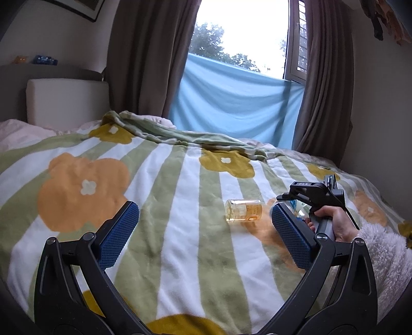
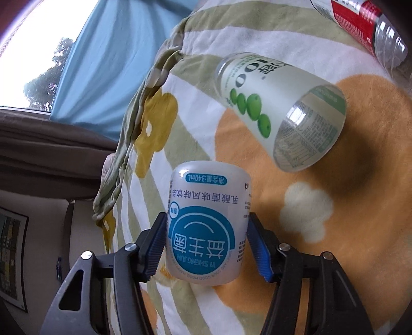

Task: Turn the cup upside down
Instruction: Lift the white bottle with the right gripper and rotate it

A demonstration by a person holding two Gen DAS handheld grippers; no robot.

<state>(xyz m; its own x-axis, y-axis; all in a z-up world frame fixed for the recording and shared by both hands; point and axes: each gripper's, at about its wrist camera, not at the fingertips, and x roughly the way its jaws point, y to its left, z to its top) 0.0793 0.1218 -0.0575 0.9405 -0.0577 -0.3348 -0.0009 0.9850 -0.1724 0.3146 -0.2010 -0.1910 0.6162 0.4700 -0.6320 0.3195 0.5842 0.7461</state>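
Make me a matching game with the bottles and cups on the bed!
Things:
1. white cup with blue label
2. bottle with green apples
3. bottle with red label
4. amber glass jar

States:
A. lying near the left gripper
B. at the picture's top corner
C. gripped by the right gripper
D. lying on an orange flower

Pairs: 1-C, 2-D, 3-B, 4-A

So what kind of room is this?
Most likely a bedroom. There is a bed with a flowery striped blanket, a padded headboard behind it, and long brown curtains beside a window.
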